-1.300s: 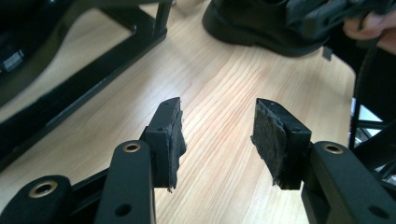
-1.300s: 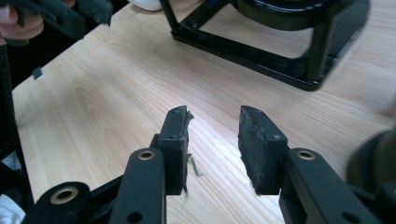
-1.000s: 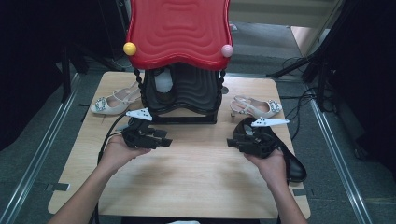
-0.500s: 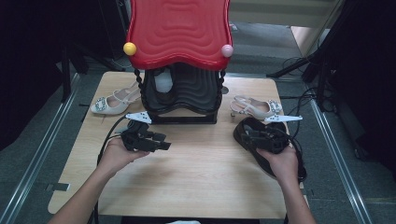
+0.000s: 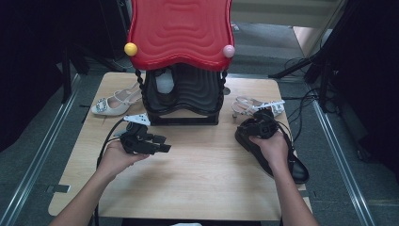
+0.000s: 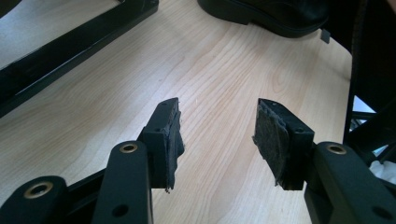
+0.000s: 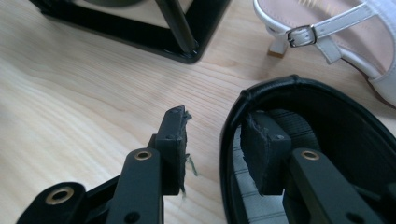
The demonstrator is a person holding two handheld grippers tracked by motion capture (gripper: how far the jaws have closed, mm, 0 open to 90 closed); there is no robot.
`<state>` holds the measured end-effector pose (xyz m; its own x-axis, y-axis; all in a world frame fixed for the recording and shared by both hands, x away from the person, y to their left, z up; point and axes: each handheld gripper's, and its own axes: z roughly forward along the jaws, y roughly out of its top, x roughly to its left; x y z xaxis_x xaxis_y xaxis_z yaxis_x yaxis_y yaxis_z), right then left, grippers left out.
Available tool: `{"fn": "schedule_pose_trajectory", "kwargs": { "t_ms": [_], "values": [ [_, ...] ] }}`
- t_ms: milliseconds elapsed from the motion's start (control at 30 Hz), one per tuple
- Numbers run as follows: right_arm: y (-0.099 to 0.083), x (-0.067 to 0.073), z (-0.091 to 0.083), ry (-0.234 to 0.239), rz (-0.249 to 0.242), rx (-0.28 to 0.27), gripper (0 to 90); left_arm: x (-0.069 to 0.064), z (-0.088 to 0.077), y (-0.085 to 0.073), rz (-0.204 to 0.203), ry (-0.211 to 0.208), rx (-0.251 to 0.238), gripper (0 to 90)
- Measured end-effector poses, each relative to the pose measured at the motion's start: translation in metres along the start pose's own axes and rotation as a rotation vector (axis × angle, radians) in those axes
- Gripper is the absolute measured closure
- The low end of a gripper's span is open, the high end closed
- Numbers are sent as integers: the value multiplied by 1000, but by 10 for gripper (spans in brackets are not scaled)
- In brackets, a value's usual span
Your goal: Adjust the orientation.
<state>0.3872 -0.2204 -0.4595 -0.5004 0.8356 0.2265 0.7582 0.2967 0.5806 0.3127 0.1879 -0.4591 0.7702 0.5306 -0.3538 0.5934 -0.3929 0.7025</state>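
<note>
Currently the table (image 5: pixel 188 188) carries a red-topped black rack (image 5: pixel 183 96) at upper centre, leaving open wood across the lower middle of the high view for moving. I judge the black shoe (image 5: pixel 277 157), lying at the right edge of the table, to be moderately heavy with a stiff sole and a firm collar; the heel collar rim is the best place to take hold. My right gripper (image 7: pixel 215 140) straddles that rim: one jaw inside the shoe, one outside, and the jaws have just been closing, though the pads do not yet press. My left gripper (image 6: pixel 217 135) sits released over bare wood, lower left of centre. Clearance is tight above the shoe, where a white sandal (image 7: pixel 345 42) lies near.
</note>
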Motion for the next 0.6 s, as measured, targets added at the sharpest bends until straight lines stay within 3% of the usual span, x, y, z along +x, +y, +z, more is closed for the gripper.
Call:
{"fn": "schedule_pose_trajectory", "kwargs": {
  "t_ms": [167,267,400,600],
  "values": [
    [5,-1,17,-27,18,70,664,1,-1,-1,-10,0,-8,514],
    [7,-4,24,-49,25,105,752,2,-2,-2,-13,-3,-6,514],
    [7,-5,20,-34,34,114,829,4,-1,-2,-14,4,-1,513],
    [3,3,9,-26,6,121,854,4,-1,-2,-20,0,-4,514]
  ]
}}
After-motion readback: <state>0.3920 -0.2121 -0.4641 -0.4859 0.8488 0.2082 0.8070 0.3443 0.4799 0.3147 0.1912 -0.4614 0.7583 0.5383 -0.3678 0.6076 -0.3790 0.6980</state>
